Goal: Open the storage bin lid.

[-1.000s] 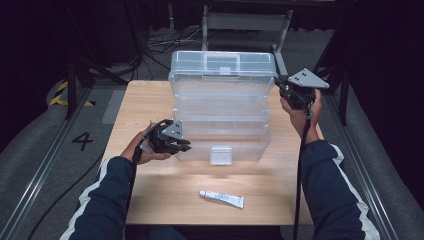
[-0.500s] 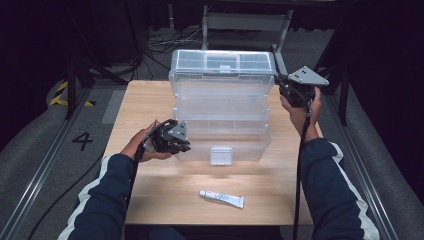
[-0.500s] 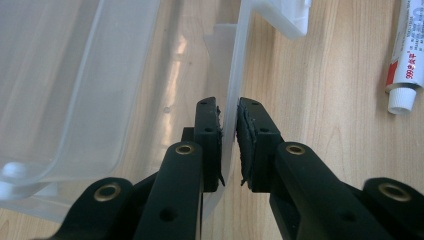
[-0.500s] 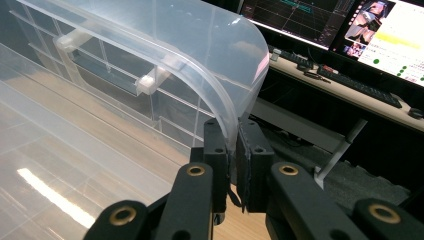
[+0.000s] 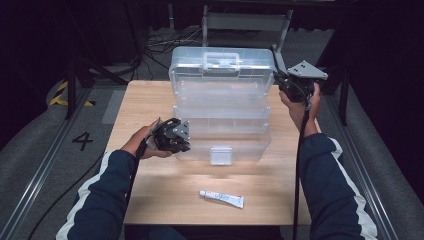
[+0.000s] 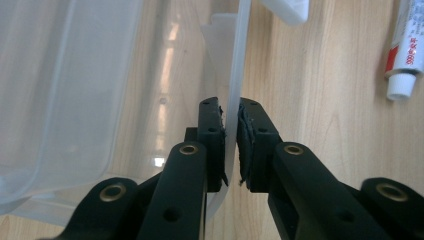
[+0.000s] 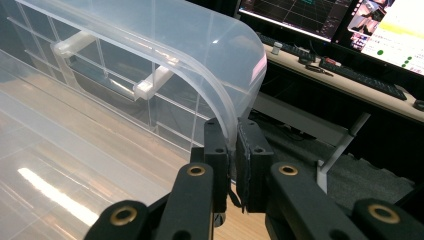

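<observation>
Your left hand (image 5: pixel 142 145) hides most of the left gripper (image 5: pixel 186 144) in the high view, and where its jaws meet the box (image 5: pixel 222 105) is too small to make out there. In the left gripper view, the tube (image 6: pixel 406 50) runs off the top and right edges; its print is too small to read. In the right gripper view, the box lid (image 7: pixel 150 55) is cut by the left and top edges, and the screens (image 7: pixel 350 22) behind are cropped and blurred.
</observation>
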### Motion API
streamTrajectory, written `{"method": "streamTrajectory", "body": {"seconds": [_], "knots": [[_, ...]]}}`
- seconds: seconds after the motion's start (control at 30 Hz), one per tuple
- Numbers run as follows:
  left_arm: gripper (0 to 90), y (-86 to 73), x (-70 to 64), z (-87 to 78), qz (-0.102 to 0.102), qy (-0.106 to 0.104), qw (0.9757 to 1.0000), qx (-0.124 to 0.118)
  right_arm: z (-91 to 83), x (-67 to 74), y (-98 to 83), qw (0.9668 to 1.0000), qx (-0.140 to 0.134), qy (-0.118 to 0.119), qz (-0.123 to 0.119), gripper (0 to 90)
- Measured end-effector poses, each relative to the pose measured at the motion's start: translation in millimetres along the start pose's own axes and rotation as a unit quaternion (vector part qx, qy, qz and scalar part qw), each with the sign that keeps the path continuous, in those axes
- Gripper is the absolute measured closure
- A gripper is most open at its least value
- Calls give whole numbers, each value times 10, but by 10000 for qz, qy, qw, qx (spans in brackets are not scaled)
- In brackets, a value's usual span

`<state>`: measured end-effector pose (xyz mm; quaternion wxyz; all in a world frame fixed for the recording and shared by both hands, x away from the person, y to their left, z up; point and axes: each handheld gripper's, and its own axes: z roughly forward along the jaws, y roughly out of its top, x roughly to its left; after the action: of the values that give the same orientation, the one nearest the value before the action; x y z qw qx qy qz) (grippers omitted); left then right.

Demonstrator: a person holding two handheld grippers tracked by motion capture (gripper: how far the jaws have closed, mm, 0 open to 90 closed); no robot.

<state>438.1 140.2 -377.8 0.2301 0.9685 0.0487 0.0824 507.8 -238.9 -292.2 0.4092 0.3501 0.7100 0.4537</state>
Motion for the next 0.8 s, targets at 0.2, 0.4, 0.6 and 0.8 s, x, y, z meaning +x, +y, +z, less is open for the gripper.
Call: {"method": "streamTrajectory", "body": {"seconds": [0.2, 0.4, 0.6, 0.8], "knots": [[821, -6, 13, 4, -14, -54, 10000, -25, 51, -36, 44, 9999, 115, 32, 55, 851], [825, -2, 27, 4, -24, -102, 9999, -10, 95, -59, 83, 9997, 214, 35, 101, 852], [828, -4, 37, 1, 68, -116, 9999, 2, 147, -87, 119, 9995, 295, 49, 142, 852], [832, -3, 44, 3, 67, -170, 9998, 7, 196, -92, 159, 9991, 404, 11, 137, 852]]}}
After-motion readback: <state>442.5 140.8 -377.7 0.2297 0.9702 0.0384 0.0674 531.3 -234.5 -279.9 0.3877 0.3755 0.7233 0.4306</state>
